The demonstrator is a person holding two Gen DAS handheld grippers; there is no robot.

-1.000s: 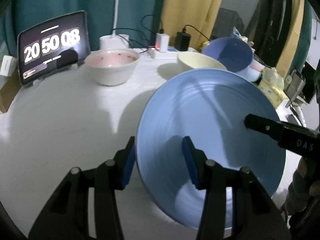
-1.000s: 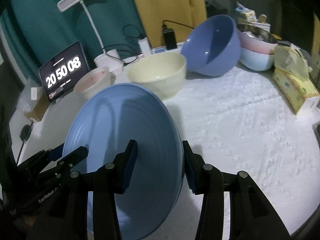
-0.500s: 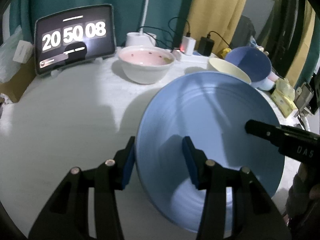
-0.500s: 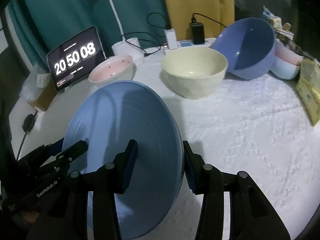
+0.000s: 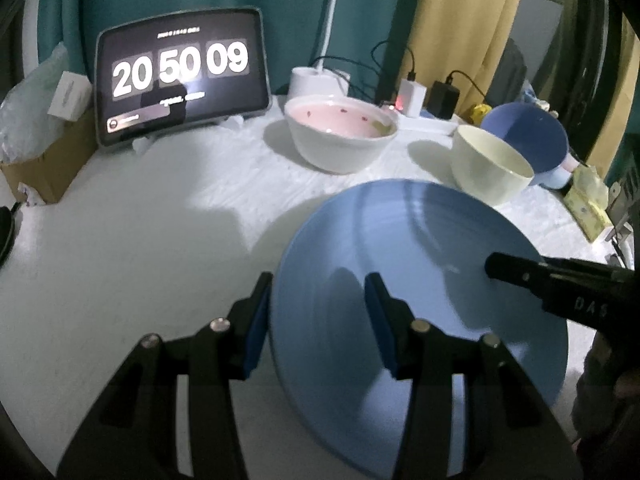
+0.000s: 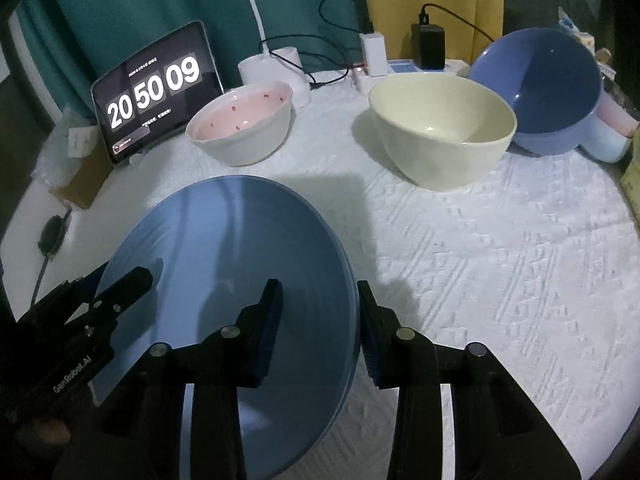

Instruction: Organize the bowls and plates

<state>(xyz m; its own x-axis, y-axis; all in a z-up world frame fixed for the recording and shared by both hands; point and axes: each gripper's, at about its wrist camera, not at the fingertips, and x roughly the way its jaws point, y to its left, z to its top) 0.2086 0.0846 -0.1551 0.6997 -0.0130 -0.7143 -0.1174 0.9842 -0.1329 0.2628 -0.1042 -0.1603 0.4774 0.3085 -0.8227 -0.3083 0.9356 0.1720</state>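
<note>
**You have the blue plate (image 5: 420, 280) between both grippers.**
Your left gripper (image 5: 318, 316) straddles its left rim half-open; your right gripper (image 6: 318, 316) has just been narrowing around its right rim. The plate sits tilted near the table's (image 6: 500, 260) front edge.

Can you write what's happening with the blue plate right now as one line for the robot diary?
object: blue plate | left gripper: astride plate's edge | right gripper: jaws just closing on opposite edge | plate: tilted above white tablecloth | bowls: untouched
</note>
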